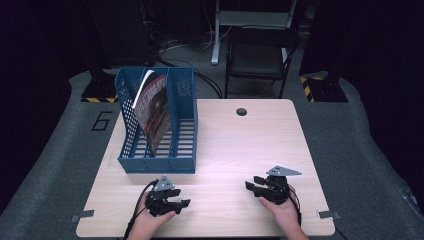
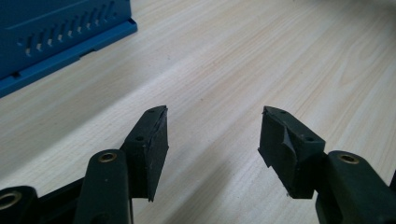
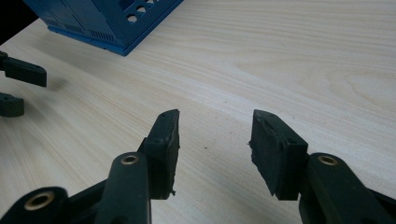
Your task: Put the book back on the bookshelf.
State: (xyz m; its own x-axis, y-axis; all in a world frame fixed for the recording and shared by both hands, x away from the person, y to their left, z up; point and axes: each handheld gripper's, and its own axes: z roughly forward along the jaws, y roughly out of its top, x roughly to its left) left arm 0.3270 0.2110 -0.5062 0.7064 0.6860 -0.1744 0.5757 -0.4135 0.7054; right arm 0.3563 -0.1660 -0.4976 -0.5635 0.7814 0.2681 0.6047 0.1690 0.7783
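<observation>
A blue file rack stands on the left half of the wooden table, with a red-covered magazine leaning upright in its middle slot. My left gripper rests low near the table's front edge, just in front of the rack, jaws pointing right. In the left gripper view it is open over bare wood, the rack's base at the upper left. My right gripper sits at the front right, jaws pointing left. It is open too, nothing between its pads, facing the rack's corner and the left gripper's fingers.
A round cable hole sits near the table's far edge. A dark folding chair stands behind the table. Small metal brackets mark the front corners. Bare wood lies between the two grippers and right of the rack.
</observation>
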